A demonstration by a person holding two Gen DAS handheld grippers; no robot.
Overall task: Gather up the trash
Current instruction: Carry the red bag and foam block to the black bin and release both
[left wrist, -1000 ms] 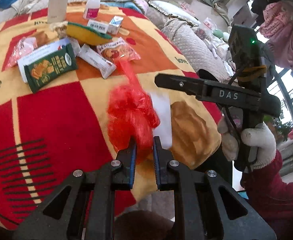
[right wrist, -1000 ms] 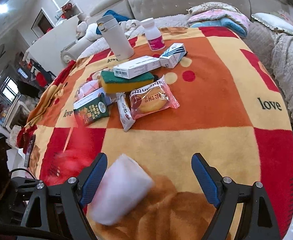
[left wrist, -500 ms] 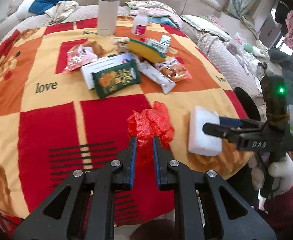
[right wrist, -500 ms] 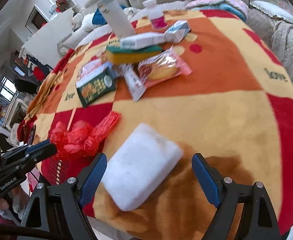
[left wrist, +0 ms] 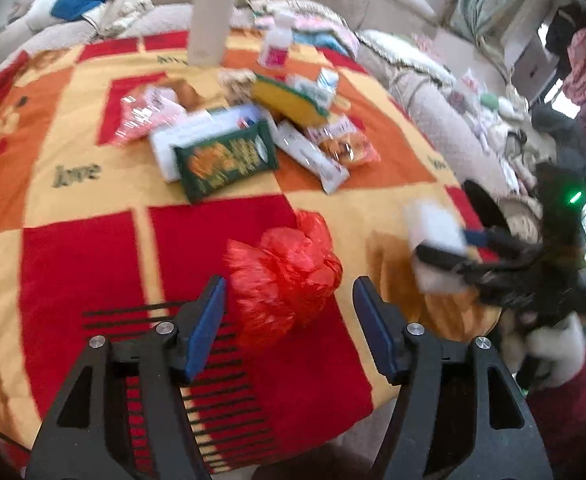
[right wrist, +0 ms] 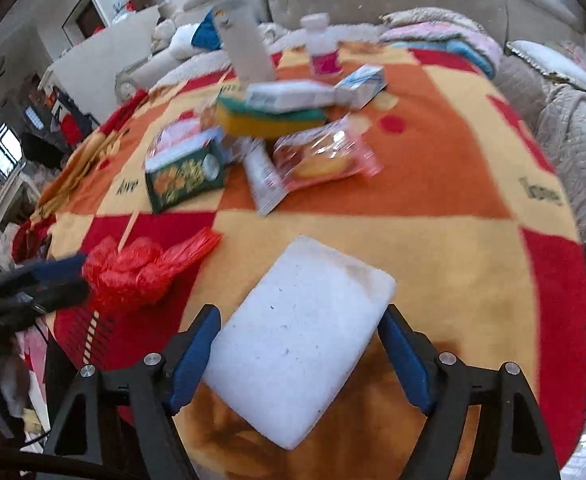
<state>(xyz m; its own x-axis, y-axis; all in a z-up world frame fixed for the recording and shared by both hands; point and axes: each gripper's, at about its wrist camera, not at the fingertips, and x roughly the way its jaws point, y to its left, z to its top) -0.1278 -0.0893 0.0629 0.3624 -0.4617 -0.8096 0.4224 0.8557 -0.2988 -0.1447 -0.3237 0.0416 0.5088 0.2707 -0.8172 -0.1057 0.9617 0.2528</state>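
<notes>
A crumpled red plastic bag (left wrist: 283,276) lies on the red and yellow blanket, between and just beyond the fingers of my open left gripper (left wrist: 289,320). It also shows in the right wrist view (right wrist: 137,268). A white foam block (right wrist: 301,336) lies flat between the open jaws of my right gripper (right wrist: 299,352); the jaws stand close to its sides. In the left wrist view the block (left wrist: 433,236) and right gripper (left wrist: 449,248) sit at the right table edge.
A pile of wrappers and boxes sits mid-table: a green snack pack (left wrist: 225,160), white box (left wrist: 197,136), yellow-green sponge (right wrist: 269,120), bread packet (right wrist: 321,160). A white flask (left wrist: 209,12) and pill bottle (left wrist: 277,44) stand at the back. A sofa lies behind.
My left gripper has opened and let go of the red bag, which now lies on the blanket. My right gripper has moved closer around the white block.
</notes>
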